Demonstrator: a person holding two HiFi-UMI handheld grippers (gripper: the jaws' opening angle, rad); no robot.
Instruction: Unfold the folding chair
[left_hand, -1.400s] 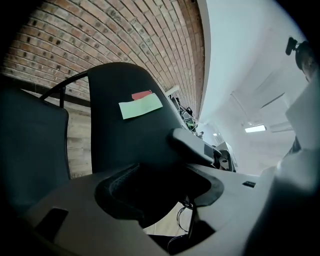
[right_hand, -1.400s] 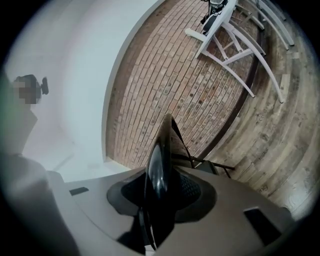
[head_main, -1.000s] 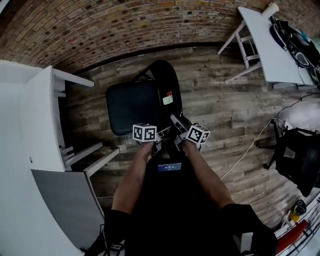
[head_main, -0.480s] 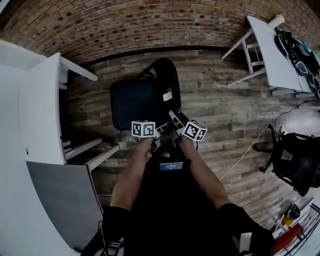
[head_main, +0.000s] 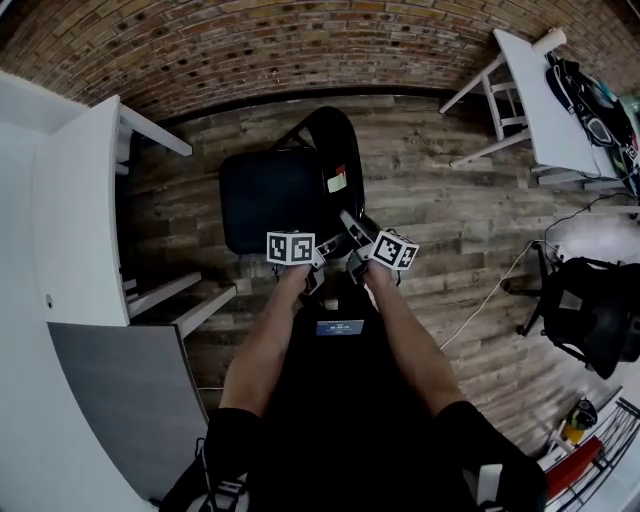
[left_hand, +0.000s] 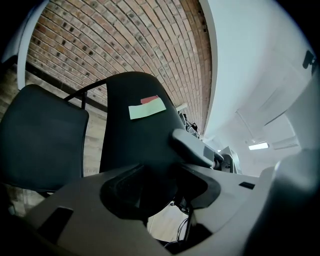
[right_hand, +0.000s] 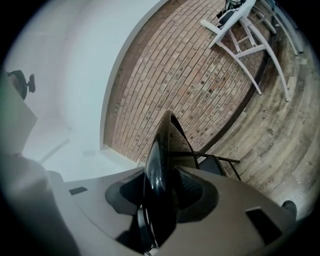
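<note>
The left gripper (left_hand: 157, 182) has just been drawing its jaws in to about half width around the near edge of the black folding chair's (head_main: 300, 190) curved backrest (left_hand: 140, 142). Whether its pads press yet I cannot tell, while the right gripper (right_hand: 160, 197) is clamped on that same edge just to the right. The chair stands on the wooden plank floor (head_main: 450, 220) directly ahead, its padded seat (head_main: 266, 205) lying flat as a second ago, so unfolding looks nearly done.
</note>
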